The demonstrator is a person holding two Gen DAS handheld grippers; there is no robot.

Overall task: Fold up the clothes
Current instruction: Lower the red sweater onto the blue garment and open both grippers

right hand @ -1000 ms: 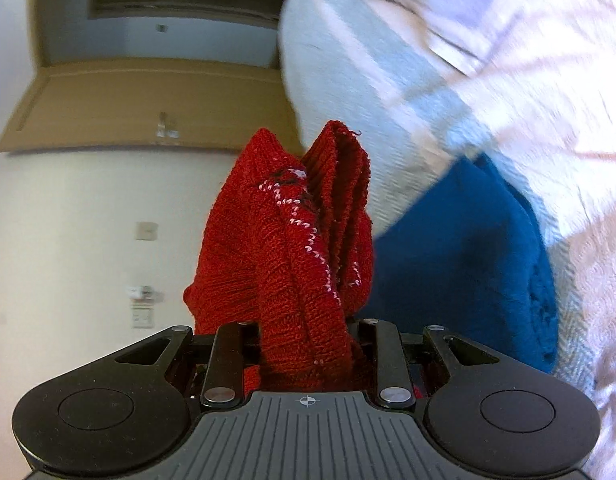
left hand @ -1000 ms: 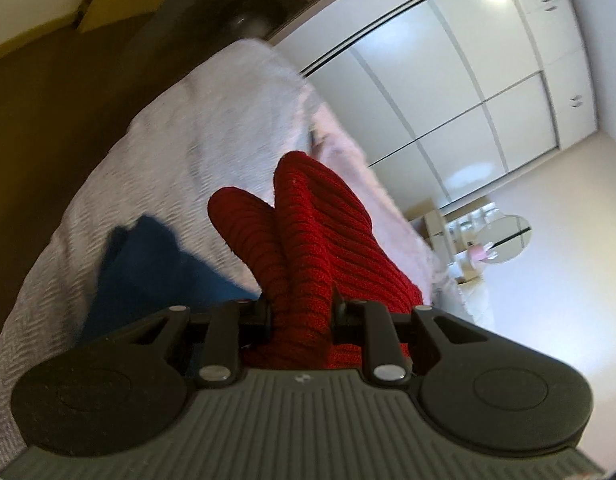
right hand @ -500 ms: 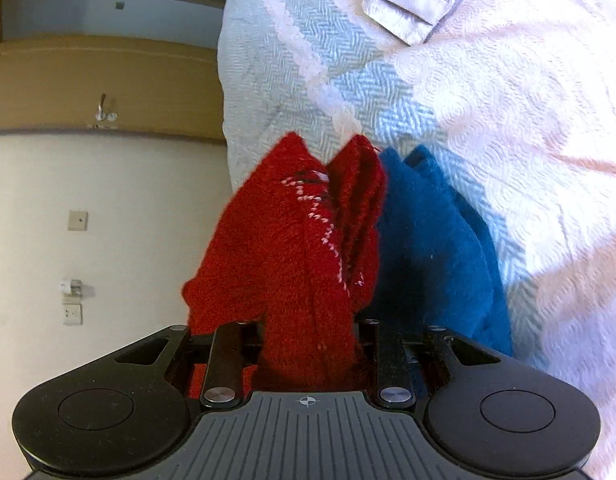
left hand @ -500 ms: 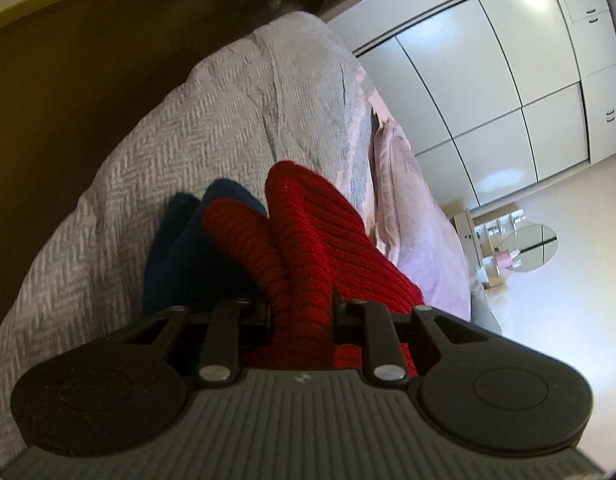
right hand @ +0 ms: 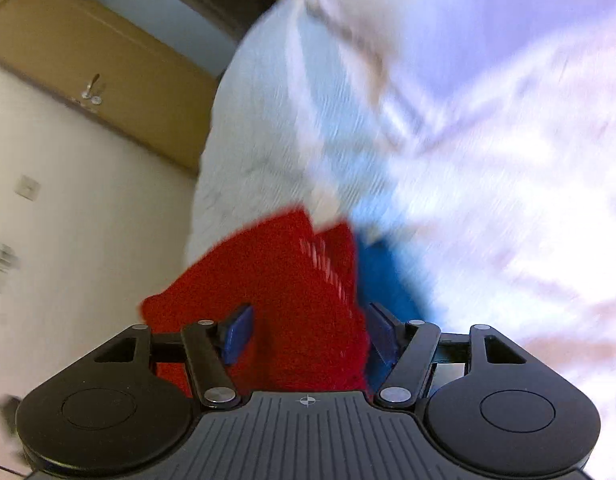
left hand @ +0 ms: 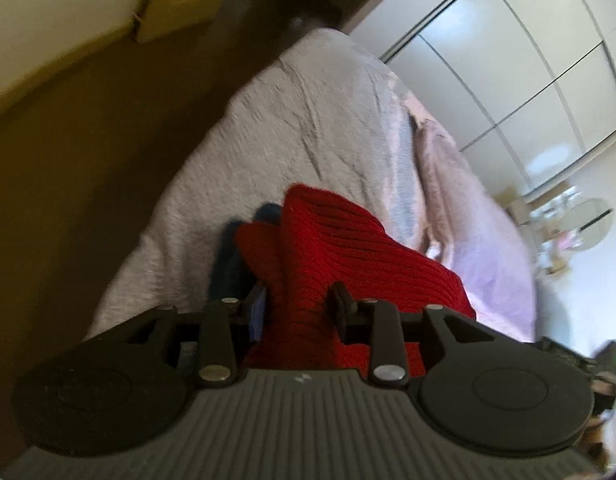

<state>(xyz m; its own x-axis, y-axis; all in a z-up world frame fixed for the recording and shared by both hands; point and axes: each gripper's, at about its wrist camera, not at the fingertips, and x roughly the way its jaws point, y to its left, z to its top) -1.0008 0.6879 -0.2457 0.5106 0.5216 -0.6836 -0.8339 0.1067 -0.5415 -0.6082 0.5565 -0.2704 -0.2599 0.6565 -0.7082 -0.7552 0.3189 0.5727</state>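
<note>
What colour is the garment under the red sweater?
Blue, clearest in the right wrist view.

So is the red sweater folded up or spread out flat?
Bunched, not spread: the red sweater stands in thick doubled folds between both grippers' opening jaws, over a blue garment.

No text, label, brand or number can be read in either view; both views are blurred.

Knits, weave and matt plastic

We see a ribbed red knit sweater (left hand: 348, 248), fuzzy blue cloth (right hand: 384, 276) at its three o'clock, a herringbone-woven bedspread (left hand: 308, 120), glossy wardrobe doors (left hand: 508, 60).
</note>
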